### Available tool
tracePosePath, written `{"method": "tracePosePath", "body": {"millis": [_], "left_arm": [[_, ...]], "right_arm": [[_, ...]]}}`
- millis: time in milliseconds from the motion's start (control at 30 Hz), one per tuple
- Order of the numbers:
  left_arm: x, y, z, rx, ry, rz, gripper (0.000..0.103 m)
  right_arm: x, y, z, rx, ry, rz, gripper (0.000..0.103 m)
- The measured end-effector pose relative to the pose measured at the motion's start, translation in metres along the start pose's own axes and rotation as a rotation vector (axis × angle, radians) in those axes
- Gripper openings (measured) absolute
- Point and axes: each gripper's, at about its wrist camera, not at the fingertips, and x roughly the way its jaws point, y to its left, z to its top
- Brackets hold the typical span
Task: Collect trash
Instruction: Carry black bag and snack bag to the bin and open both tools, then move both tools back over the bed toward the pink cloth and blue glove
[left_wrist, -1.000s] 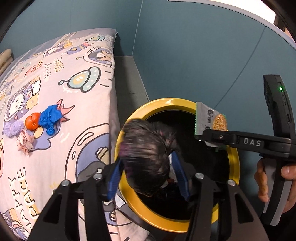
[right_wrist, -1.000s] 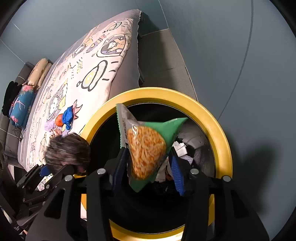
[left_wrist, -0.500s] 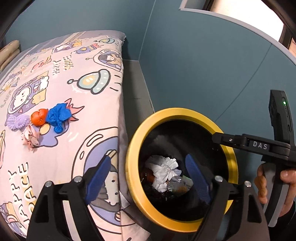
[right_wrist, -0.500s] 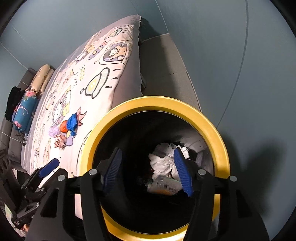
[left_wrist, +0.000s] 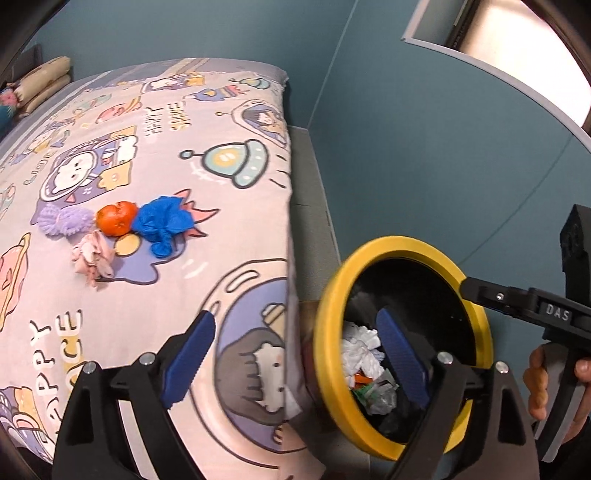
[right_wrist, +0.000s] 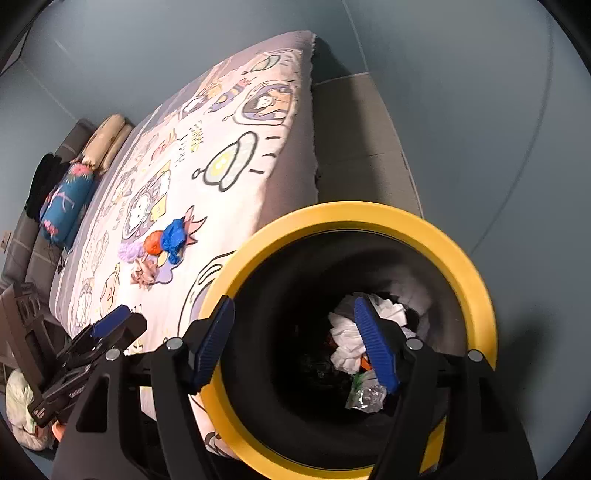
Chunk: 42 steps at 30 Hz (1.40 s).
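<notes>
A black bin with a yellow rim (left_wrist: 328, 325) (right_wrist: 476, 280) stands beside the bed and holds white tissue (left_wrist: 360, 350) (right_wrist: 345, 341) and wrappers. My left gripper (left_wrist: 295, 354) is open and empty, above the bed edge and the bin's left rim. My right gripper (right_wrist: 295, 347) is open and empty over the bin mouth. On the bed lie a blue crumpled piece (left_wrist: 164, 221) (right_wrist: 173, 236), an orange peel (left_wrist: 117, 218) (right_wrist: 153, 242), a purple fluffy thing (left_wrist: 64, 219) (right_wrist: 130, 251) and a pink crumpled piece (left_wrist: 92, 258) (right_wrist: 144, 275).
The bed has a cartoon-print sheet (left_wrist: 110, 140) (right_wrist: 192, 158) with pillows (right_wrist: 107, 142) at its far end. Teal walls (left_wrist: 424, 147) close in behind the bin. A grey floor strip (right_wrist: 354, 147) runs between bed and wall. A white bag (right_wrist: 18, 406) lies low left.
Both grippers opened and dropped their loads, a dark wad from the left and a snack packet from the right, into the bin. The left gripper has since swung left toward the bed.
</notes>
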Motion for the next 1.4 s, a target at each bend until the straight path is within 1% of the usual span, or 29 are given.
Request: {"method": "tracePosePath", "body": {"millis": [67,267,367,533,633,767,867,1033,1100,1233,1400], "left_arm": [[-0.001,0.008,0.000,-0.008,-0.004,0.014,0.087],[-0.006,0.036,0.001,-0.043,-0.011,0.051,0.088],[-0.010,0.053,0.005,-0.063,-0.026,0.084,0.088],[-0.018,0.093,0.010,-0.131,-0.052,0.130,0.089],[-0.019,0.118,0.013,-0.172,-0.056,0.153,0.089],[-0.014,0.145,0.016,-0.195,-0.045,0.204,0.089],[-0.005,0.168,0.018,-0.212,-0.023,0.237,0.089],[0.009,0.196,0.020,-0.231,0.011,0.279,0.089],[0.013,0.206,0.022,-0.242,0.019,0.288,0.089],[0.023,0.222,0.027,-0.262,0.033,0.292,0.089],[0.038,0.236,0.032,-0.281,0.059,0.283,0.089]], "right_arm": [[0.002,0.007,0.001,-0.019,0.005,0.006,0.069],[0.013,0.034,0.008,-0.086,0.016,0.014,0.070],[0.021,0.048,0.012,-0.118,0.027,0.021,0.071],[0.040,0.079,0.023,-0.190,0.049,0.036,0.071],[0.057,0.099,0.031,-0.231,0.075,0.045,0.071],[0.088,0.126,0.043,-0.290,0.124,0.048,0.071],[0.115,0.145,0.051,-0.327,0.165,0.039,0.071],[0.157,0.173,0.067,-0.381,0.226,0.014,0.071],[0.174,0.184,0.074,-0.399,0.251,0.006,0.071],[0.198,0.203,0.084,-0.441,0.270,-0.024,0.071],[0.233,0.224,0.094,-0.471,0.326,-0.039,0.071]]}}
